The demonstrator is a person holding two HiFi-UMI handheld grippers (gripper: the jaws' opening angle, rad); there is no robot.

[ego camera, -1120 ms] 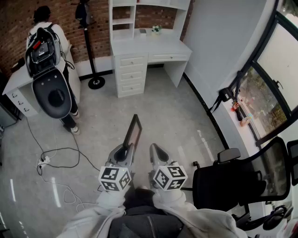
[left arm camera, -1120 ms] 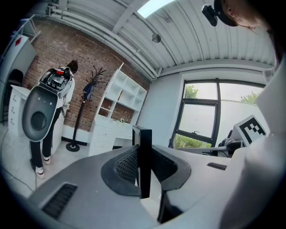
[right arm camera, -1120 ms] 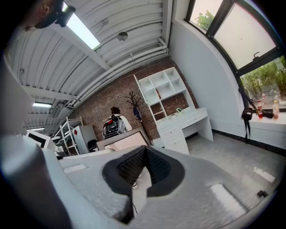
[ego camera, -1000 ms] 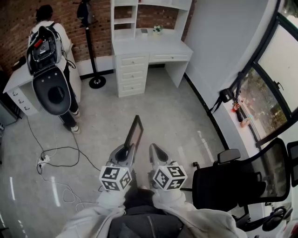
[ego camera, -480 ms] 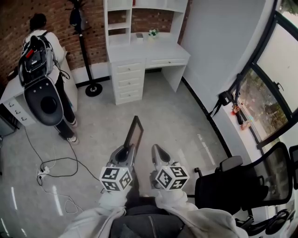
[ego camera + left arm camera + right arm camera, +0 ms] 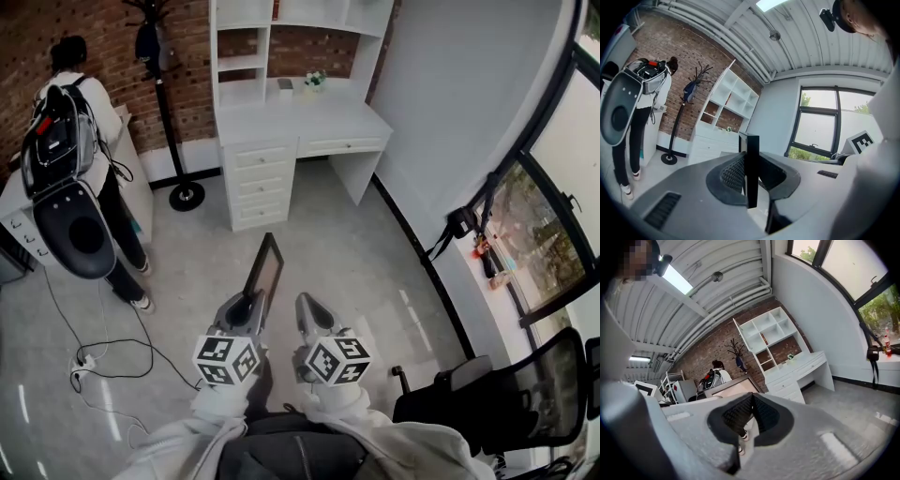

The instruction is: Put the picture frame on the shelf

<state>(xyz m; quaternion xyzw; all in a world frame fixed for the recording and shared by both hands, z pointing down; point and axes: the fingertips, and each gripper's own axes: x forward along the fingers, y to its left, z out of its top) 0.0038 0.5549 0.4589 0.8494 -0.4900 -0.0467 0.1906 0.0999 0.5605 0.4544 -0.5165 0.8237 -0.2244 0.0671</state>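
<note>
The left gripper (image 6: 249, 305) pinches the picture frame (image 6: 265, 267) by its edge, upright for the shelf (image 6: 240, 62), while the right gripper (image 6: 307, 311) keeps its fingers (image 6: 736, 416) closed on nothing.

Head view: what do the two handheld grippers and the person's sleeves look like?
The left gripper and right gripper share smooth grey moulded bodies that taper to rounded jaws. Each carries a white cube printed with black square markers at its rear. The gripper views show black ribbed pads lining the jaws. The person wears white sleeves. No cables show.
</note>
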